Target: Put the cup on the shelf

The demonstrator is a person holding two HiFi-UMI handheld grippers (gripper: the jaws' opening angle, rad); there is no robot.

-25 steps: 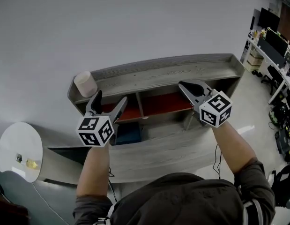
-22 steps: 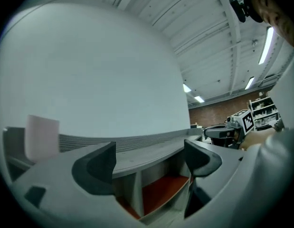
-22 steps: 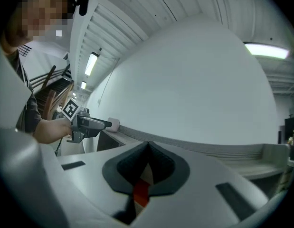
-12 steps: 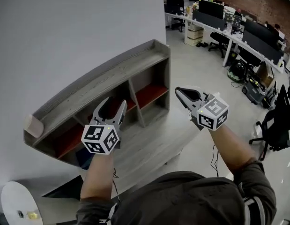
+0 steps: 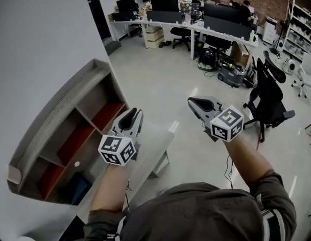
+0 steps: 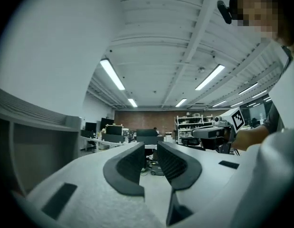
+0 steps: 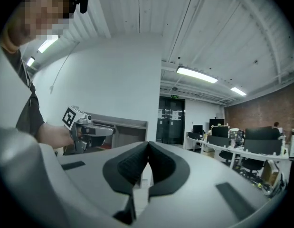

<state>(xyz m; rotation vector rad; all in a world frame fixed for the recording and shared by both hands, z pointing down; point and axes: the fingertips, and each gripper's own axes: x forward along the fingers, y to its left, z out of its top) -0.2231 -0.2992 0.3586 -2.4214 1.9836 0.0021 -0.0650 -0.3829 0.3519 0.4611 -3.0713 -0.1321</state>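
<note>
The grey wooden shelf [image 5: 60, 109] with red-backed compartments stands against the white wall at the left. A pale cup [image 5: 12, 174] rests on its top board at the far left edge, half cut off by the picture. My left gripper [image 5: 133, 116] hovers right of the shelf, far from the cup. Its jaws are closing, with a narrow gap and nothing between them [image 6: 150, 148]. My right gripper [image 5: 192, 102] hangs over the floor, shut and empty [image 7: 147, 146]. Each gripper shows in the other's view: the right gripper [image 6: 211, 133] and the left gripper [image 7: 97, 129].
A low grey bench [image 5: 154, 145] lies below my left gripper. Office desks with monitors [image 5: 195, 21] fill the back. A black chair [image 5: 268, 92] stands at the right. Bare grey floor [image 5: 160, 74] lies between the shelf and the desks.
The head view has swung right: shelf and cup slid to the lower left, and the office came into view. The left jaws have narrowed from wide open. The right gripper stays shut.
</note>
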